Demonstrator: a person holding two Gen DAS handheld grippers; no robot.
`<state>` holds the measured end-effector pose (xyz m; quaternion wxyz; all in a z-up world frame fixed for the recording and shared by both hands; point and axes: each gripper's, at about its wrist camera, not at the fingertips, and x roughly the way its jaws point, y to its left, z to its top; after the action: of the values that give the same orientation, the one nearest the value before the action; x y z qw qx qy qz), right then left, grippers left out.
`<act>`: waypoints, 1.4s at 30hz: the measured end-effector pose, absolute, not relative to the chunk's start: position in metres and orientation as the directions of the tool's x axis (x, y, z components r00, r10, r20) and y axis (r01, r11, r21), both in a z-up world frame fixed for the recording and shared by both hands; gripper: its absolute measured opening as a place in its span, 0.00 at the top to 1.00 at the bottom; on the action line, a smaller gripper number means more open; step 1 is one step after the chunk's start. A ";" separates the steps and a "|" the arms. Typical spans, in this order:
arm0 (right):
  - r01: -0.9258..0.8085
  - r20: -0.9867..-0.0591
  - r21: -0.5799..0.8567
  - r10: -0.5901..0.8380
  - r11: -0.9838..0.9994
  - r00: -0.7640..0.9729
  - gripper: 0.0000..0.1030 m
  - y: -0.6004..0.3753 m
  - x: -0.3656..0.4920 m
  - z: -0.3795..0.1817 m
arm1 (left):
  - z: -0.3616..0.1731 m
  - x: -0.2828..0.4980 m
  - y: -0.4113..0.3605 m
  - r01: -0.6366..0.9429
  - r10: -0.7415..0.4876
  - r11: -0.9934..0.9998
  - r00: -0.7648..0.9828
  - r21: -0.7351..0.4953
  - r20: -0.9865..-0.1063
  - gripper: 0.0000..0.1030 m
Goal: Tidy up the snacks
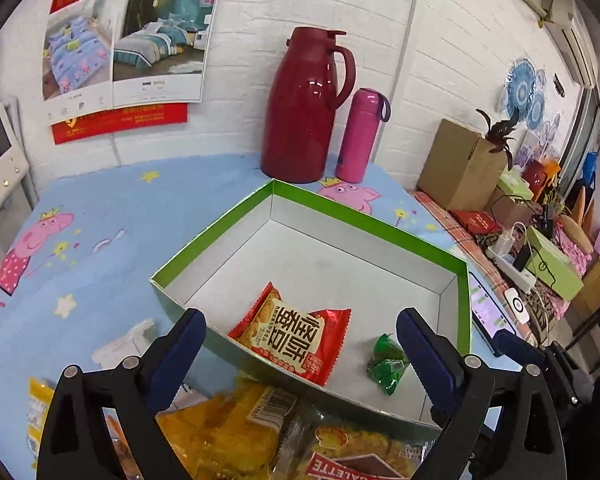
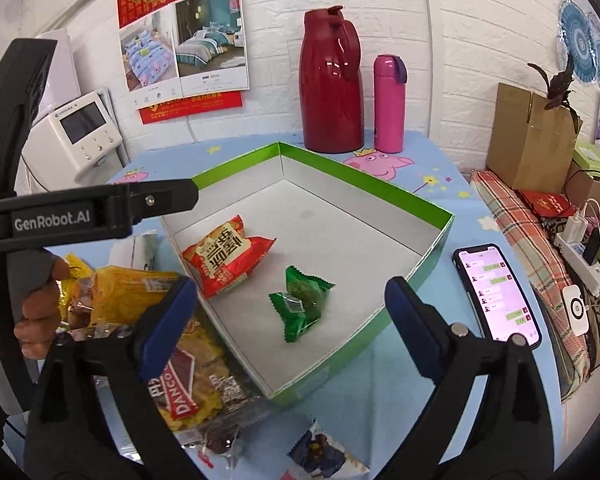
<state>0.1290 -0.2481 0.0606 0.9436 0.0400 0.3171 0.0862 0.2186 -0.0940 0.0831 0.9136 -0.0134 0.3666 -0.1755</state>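
A shallow box with a green rim (image 1: 360, 216) (image 2: 380, 184) lies on the blue cartoon tablecloth. Inside it are a red snack packet (image 1: 296, 340) (image 2: 228, 256) and a small green packet (image 1: 386, 364) (image 2: 300, 304). My left gripper (image 1: 302, 344) is open and holds nothing; it hovers over the box's near wall, above a pile of yellow snack bags (image 1: 228, 428) (image 2: 140, 292). My right gripper (image 2: 292, 324) is open and holds nothing; it sits above the box's near corner, with the green packet between its fingers and further away. A dark blue packet (image 2: 324, 452) lies in front of the box.
A dark red thermos jug (image 1: 304, 112) (image 2: 330, 84) and a pink flask (image 1: 360, 136) (image 2: 389, 104) stand behind the box by the brick wall. A lit phone (image 2: 496, 292) lies right of the box. Cardboard boxes (image 2: 532, 144), a power strip and clutter fill the right side. A hand holds the left gripper's black body (image 2: 80, 212).
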 end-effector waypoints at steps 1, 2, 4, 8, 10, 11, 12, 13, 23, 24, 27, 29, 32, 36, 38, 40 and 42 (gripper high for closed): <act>-0.139 -0.579 0.130 0.189 0.982 0.793 0.05 -0.248 0.122 0.065 | 0.087 0.211 -0.092 0.309 -0.326 0.940 0.680 -0.147 -0.657 0.05; -0.141 -0.568 0.126 0.188 0.982 0.801 0.05 -0.246 0.116 0.070 | 0.091 0.206 -0.091 0.309 -0.325 0.940 0.689 -0.144 -0.647 0.05; -0.147 -0.546 0.113 0.185 0.983 0.817 0.04 -0.243 0.102 0.079 | 0.098 0.191 -0.088 0.304 -0.317 0.944 0.714 -0.131 -0.625 0.05; -0.159 -0.515 0.103 0.190 0.982 0.836 0.02 -0.238 0.075 0.089 | 0.111 0.162 -0.084 0.307 -0.306 0.946 0.750 -0.101 -0.586 0.05; -0.164 -0.510 0.100 0.192 0.981 0.839 0.02 -0.236 0.064 0.092 | 0.115 0.146 -0.082 0.308 -0.295 0.948 0.768 -0.076 -0.568 0.05; -0.165 -0.508 0.096 0.191 0.982 0.840 0.02 -0.234 0.058 0.092 | 0.116 0.139 -0.081 0.308 -0.290 0.949 0.775 -0.065 -0.561 0.05; -0.167 -0.505 0.094 0.192 0.981 0.841 0.02 -0.233 0.053 0.091 | 0.116 0.132 -0.080 0.310 -0.289 0.949 0.779 -0.058 -0.556 0.05; -0.167 -0.505 0.093 0.191 0.982 0.842 0.02 -0.232 0.048 0.090 | 0.115 0.126 -0.079 0.315 -0.290 0.948 0.782 -0.052 -0.552 0.05; -0.132 -0.515 0.226 0.233 0.965 0.825 0.01 -0.258 0.010 0.057 | 0.063 0.096 -0.051 0.336 -0.286 0.940 0.686 -0.057 -0.669 0.05; -0.136 -0.526 0.253 0.254 0.958 0.811 0.01 -0.260 0.012 0.053 | 0.056 0.095 -0.048 0.335 -0.284 0.940 0.672 -0.061 -0.684 0.05; -0.164 -0.560 0.337 0.337 0.927 0.757 0.01 -0.259 0.023 0.042 | 0.036 0.093 -0.033 0.338 -0.316 0.934 0.619 -0.119 -0.719 0.05; -0.165 -0.581 0.411 0.397 0.896 0.711 0.01 -0.257 0.037 0.034 | 0.032 0.092 -0.024 0.328 -0.337 0.931 0.602 -0.162 -0.724 0.06; -0.136 -0.574 0.515 0.458 0.846 0.679 0.01 -0.257 0.058 0.021 | 0.037 0.090 -0.016 0.335 -0.380 0.919 0.599 -0.210 -0.705 0.08; -0.113 -0.555 0.596 0.510 0.795 0.657 0.08 -0.252 0.085 0.011 | 0.051 0.095 -0.016 0.382 -0.447 0.888 0.585 -0.256 -0.677 0.11; -0.090 -0.559 0.618 0.517 0.781 0.648 0.25 -0.251 0.096 0.005 | 0.054 0.099 -0.021 0.401 -0.460 0.880 0.579 -0.256 -0.674 0.26; -0.064 -0.583 0.609 0.501 0.790 0.639 0.64 -0.250 0.100 0.000 | 0.053 0.107 -0.030 0.432 -0.482 0.863 0.545 -0.262 -0.686 0.37; -0.082 -0.564 0.623 0.520 0.778 0.641 0.81 -0.255 0.094 0.000 | 0.048 0.114 -0.038 0.446 -0.492 0.853 0.508 -0.273 -0.707 0.48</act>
<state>0.0938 -0.2547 0.0005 0.8603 0.2838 0.3856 0.1751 0.1144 -0.0379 0.0477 0.8680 -0.0277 0.4158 -0.2700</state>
